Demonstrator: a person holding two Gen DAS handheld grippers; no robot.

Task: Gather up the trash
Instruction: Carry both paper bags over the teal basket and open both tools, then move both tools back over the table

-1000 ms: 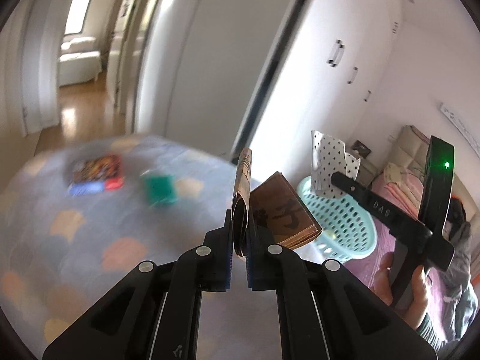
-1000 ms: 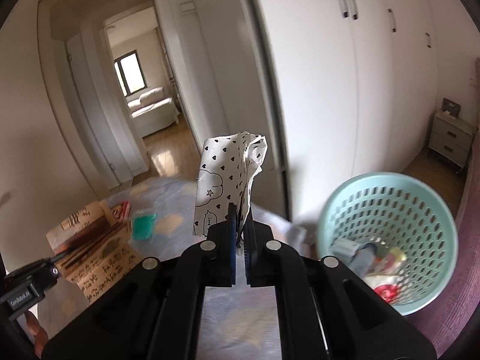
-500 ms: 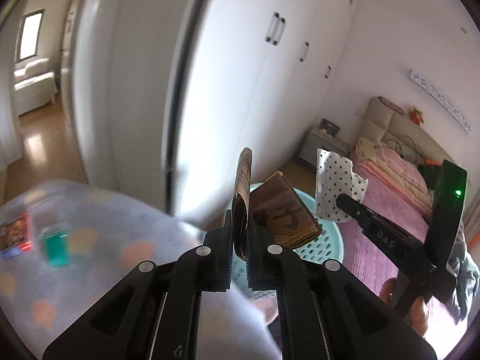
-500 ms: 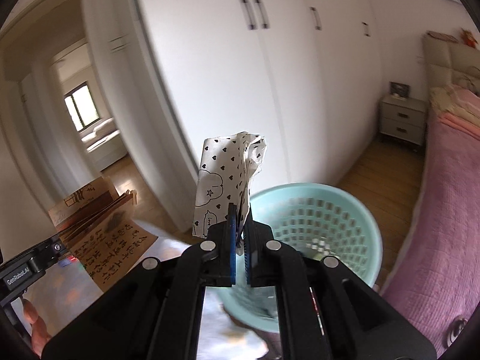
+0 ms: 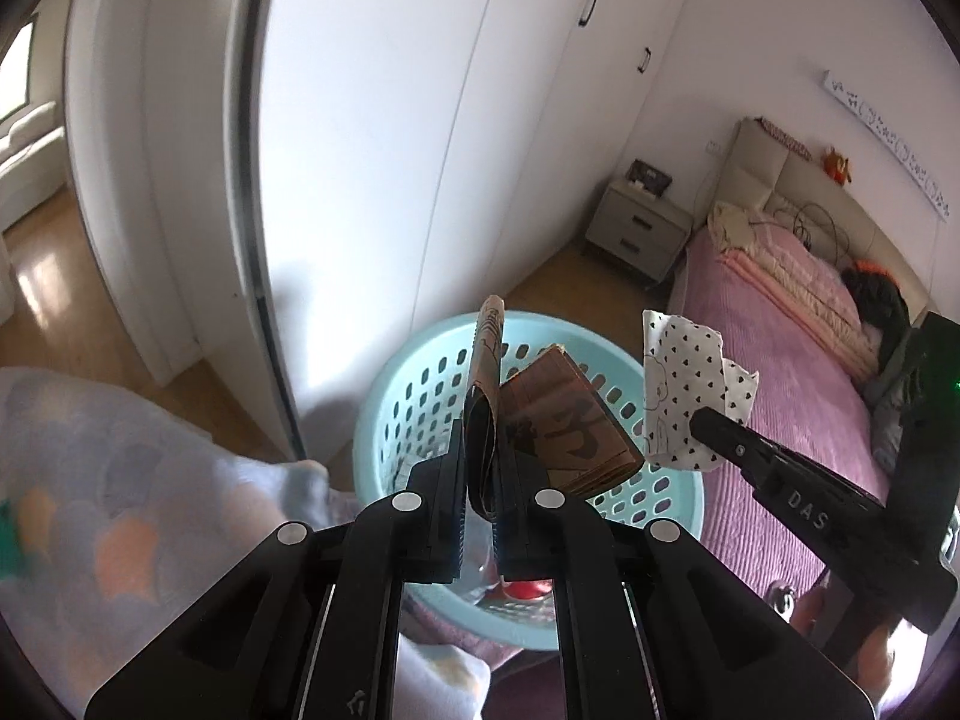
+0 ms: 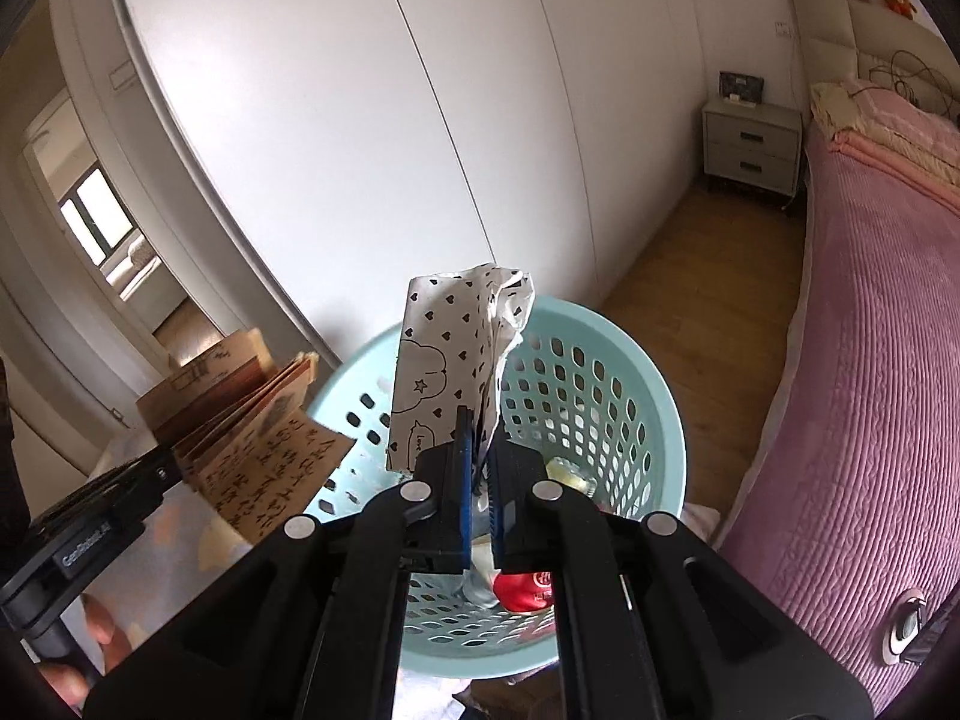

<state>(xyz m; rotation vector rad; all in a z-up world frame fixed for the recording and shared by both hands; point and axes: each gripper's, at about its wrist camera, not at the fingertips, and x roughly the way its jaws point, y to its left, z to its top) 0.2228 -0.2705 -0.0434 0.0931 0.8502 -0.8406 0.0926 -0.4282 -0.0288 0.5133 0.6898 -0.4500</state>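
Observation:
My left gripper (image 5: 480,468) is shut on a folded brown paper with black writing (image 5: 558,420), held above a light blue perforated basket (image 5: 414,384). My right gripper (image 6: 480,456) is shut on a crumpled white paper with black hearts (image 6: 444,360), held over the same basket (image 6: 630,396). The heart paper also shows in the left wrist view (image 5: 684,384), and the brown paper in the right wrist view (image 6: 264,450). The basket holds a red-capped item (image 6: 528,591) and other trash.
White wardrobe doors (image 6: 420,120) stand behind the basket. A bed with a pink cover (image 6: 870,330) is at the right, a grey nightstand (image 6: 750,144) beyond it. A pastel patterned cloth (image 5: 120,480) lies at the left, with a doorway (image 6: 114,240) beyond.
Both grippers have swung right, away from the patterned cloth, and now hold their papers over the basket. Both stay shut on them.

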